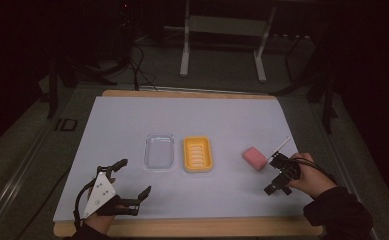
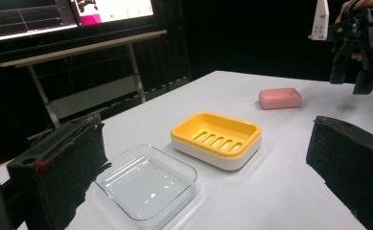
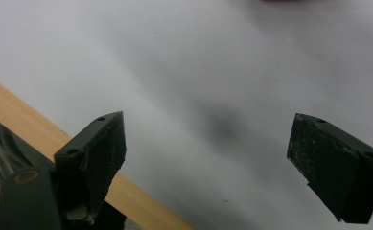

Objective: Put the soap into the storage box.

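white sheet [image 1: 132,120] on wooden table [image 1: 192,227] | dark room (desk [image 2: 78,50] behind) | both tools spread, empty

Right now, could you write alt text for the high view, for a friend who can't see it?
A clear plastic lid-like tray, a yellow slotted soap dish and a pink bar of soap lie in a row on a white-covered table. A person's hands hold the left gripper and right gripper near the front edge, jaws apart, touching nothing.

Your right gripper [image 3: 208,158] has its 2 black jaws spread wide, empty, above the white table cover [image 3: 213,62], with the wooden table edge [image 3: 26,115] running diagonally at lower left.
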A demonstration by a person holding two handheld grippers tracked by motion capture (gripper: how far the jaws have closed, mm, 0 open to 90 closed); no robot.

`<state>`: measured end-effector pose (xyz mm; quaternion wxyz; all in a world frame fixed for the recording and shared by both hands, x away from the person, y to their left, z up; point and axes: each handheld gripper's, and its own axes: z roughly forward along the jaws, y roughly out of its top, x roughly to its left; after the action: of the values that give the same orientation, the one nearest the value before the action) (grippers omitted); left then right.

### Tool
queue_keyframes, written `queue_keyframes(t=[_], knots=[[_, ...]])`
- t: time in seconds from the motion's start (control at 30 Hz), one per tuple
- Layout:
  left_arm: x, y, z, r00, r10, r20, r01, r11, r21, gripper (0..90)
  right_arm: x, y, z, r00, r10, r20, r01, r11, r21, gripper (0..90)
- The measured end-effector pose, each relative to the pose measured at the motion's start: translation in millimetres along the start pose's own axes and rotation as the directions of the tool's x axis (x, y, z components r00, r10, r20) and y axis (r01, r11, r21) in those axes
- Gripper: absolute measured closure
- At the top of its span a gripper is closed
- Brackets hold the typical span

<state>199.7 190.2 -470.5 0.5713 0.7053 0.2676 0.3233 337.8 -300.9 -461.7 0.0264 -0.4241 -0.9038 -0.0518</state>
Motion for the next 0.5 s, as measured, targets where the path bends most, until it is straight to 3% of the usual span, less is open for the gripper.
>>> queue_keyframes(t=[0.33, 0.5], knots=[[-0.5, 0.0, 0.1, 1.0000, 0.002, 0.003, -0.002, 1.0000, 0.002, 0.6, -27.6, 0.7, -1.9, 0.9992, 0.036, 0.020, -0.036, 0.999, 0.018, 10.4], [-0.6, -0.1, 0.3, 1.0000, 0.003, 0.004, -0.003, 1.0000, 0.004, 0.6, -35.6, 5.1, -2.1, 0.9985, 0.013, 0.054, -0.013, 1.000, 0.005, 10.4]])
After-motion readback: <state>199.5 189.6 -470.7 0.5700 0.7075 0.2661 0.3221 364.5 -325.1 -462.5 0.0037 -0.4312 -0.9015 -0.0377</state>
